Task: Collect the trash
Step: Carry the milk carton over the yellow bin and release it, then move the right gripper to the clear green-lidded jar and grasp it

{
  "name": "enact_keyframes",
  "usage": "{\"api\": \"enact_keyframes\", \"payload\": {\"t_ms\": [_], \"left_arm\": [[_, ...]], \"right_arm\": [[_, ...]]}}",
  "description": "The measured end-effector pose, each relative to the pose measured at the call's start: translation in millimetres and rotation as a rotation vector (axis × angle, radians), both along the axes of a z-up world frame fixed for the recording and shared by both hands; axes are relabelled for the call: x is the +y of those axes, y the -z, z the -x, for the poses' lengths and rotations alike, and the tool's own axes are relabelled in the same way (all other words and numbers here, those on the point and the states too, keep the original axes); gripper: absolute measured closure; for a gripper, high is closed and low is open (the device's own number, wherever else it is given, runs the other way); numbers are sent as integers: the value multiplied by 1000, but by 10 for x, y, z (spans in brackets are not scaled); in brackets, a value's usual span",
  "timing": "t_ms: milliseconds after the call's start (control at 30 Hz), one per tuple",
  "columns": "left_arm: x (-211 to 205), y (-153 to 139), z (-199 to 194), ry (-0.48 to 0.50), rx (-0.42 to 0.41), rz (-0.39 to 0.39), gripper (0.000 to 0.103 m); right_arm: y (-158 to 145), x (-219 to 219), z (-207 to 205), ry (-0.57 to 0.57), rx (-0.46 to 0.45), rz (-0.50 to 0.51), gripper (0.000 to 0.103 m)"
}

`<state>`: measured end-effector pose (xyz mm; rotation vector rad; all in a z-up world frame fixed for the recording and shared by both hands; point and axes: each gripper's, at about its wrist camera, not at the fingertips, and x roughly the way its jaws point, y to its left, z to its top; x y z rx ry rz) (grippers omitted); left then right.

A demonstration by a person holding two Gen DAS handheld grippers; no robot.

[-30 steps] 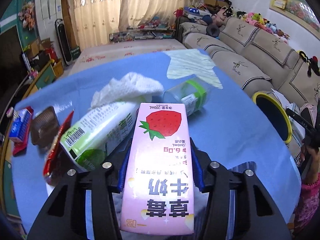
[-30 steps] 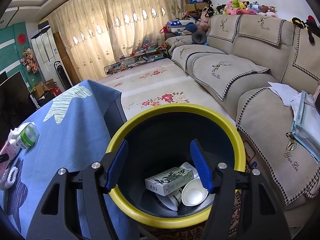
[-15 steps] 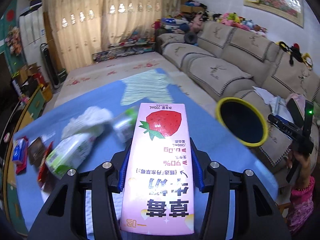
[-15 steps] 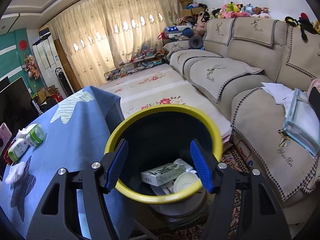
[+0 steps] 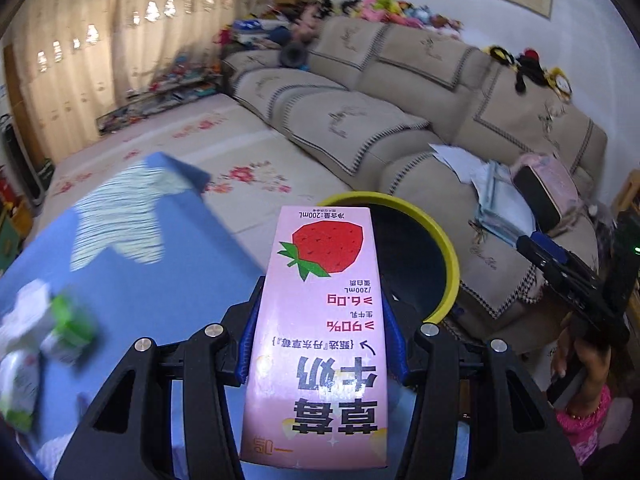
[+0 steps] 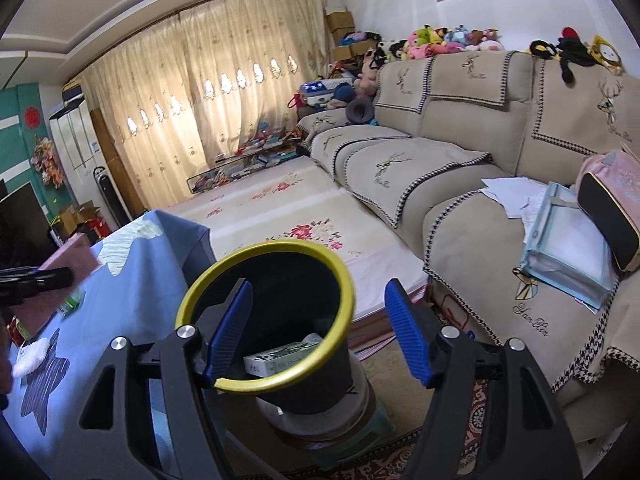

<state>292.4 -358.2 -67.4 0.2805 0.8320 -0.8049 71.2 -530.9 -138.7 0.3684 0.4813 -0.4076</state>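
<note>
Left gripper [image 5: 322, 344] clamps the pink strawberry milk carton [image 5: 320, 320], frame centre — bin [image 5: 450, 256] just behind it.

Right gripper [image 6: 316, 332] has just been opening, nothing between its pads. Bin holds a box [image 6: 280, 358] already; green bottles [image 5: 60, 328] and tissue [image 6: 32, 356] left on blue table [image 5: 160, 272], lower left — more trips needed. Nothing blocks the path.
</note>
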Motion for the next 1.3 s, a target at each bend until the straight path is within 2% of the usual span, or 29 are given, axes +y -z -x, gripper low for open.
{"api": "enact_keyframes", "payload": {"t_ms": [233,400,533,600,700,800,933,1100,1300], "left_arm": [[-918,410,-177,67,65,-64,52],[-1362,657,-258,84,88,-107,52],[-1544,757,-293,63,94,-110,38],[-1529,737,-283,54,83,-95,36],[-1304,640,-247,35,69,-54,34],[-957,488,-184,4,44,5,27],[-268,244,-80,-73,-12,107,21],[720,-17,20,-206,-108,194,14],[1972,-206,117,-389,-220,245,6]], "right_arm": [[166,-314,166,48,5,-56,38],[262,-494,243,71,8,-87,37],[320,-566,264,78,13,-96,35],[345,-577,267,79,15,-101,35],[366,-557,259,73,18,-111,35],[355,-474,208,55,24,-111,35],[320,-317,87,13,33,-97,34],[255,30,-201,-80,58,-85,34],[134,579,-618,-218,89,-67,33]]}}
